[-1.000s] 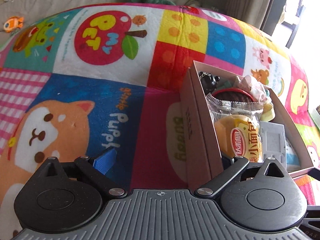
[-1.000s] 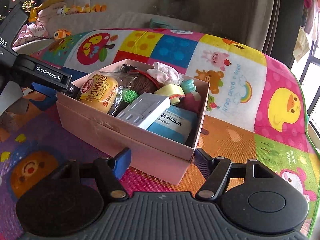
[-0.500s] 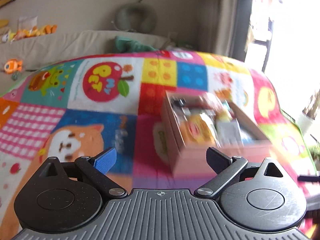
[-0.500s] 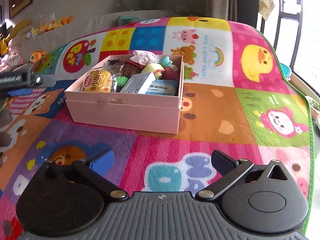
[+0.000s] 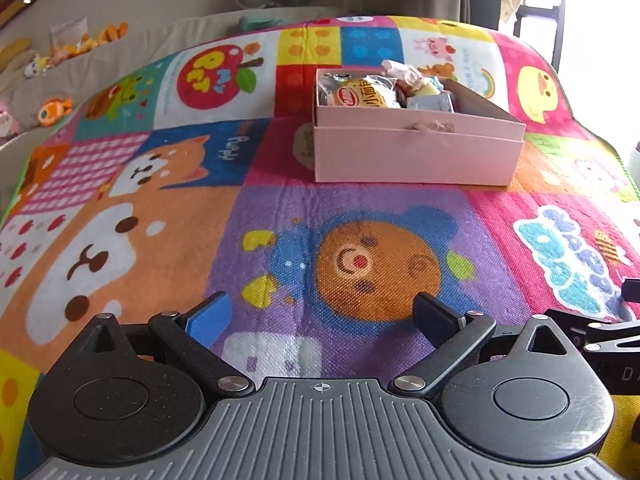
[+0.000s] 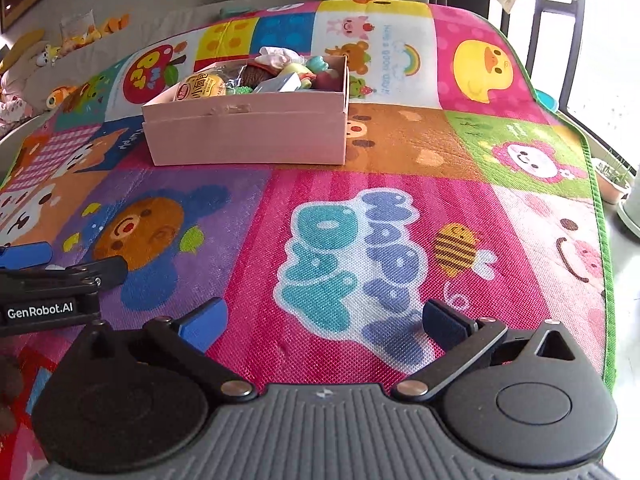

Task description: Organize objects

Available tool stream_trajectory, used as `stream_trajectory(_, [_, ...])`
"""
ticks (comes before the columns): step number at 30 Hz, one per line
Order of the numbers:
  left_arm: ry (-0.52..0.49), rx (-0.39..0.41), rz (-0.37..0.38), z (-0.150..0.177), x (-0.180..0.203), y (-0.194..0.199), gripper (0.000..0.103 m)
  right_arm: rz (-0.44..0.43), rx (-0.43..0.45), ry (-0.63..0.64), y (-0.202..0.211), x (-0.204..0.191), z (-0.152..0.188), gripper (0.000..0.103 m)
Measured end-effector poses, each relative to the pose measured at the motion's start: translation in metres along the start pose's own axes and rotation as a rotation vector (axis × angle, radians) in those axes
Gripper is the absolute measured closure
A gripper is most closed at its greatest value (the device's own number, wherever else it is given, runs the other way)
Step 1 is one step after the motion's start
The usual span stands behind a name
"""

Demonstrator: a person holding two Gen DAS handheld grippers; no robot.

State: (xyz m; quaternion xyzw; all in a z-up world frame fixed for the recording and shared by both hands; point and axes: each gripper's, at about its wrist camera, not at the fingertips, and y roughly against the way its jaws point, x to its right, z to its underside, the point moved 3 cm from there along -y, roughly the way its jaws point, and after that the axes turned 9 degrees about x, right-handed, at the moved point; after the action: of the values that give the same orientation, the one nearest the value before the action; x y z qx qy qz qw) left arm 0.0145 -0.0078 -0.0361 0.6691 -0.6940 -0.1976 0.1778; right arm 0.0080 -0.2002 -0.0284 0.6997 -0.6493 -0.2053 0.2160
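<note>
Pink box [image 5: 416, 152] sits on the play mat [image 5: 360, 216], well ahead of both grippers, packed: bread packet [image 5: 362, 95], grey carton [image 5: 430, 103], soft toys heaped at the far end. Nothing loose on the mat around it that I can see.

A second ago I had both grippers right up at the box, one on each side. Now both are pulled back and it stands alone, apart from either.

Left gripper [image 5: 322, 314]: jaws spread wide, nothing between them, bear print under it. Right gripper [image 6: 324, 322]: jaws have just been opening, now fully apart, empty, over the lettered pink panel.

My reading: box placed and let go; sorting looks finished, or close to it.
</note>
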Motion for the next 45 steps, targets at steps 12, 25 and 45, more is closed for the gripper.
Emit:
stream_trajectory(12, [-0.003, 0.006, 0.012, -0.009, 0.004, -0.017, 0.002, 0.113, 0.064, -0.065, -0.021, 0.003, -0.009, 0.000])
stream_trajectory(25, [0.000, 0.007, 0.015, -0.010, 0.004, -0.017, 0.002, 0.099, 0.068, -0.059, -0.026, 0.004, -0.012, 0.000])
stream_trajectory(45, [0.000, 0.007, 0.015, -0.010, 0.004, -0.017, 0.002, 0.098, 0.068, -0.061, -0.026, 0.004, -0.012, 0.000])
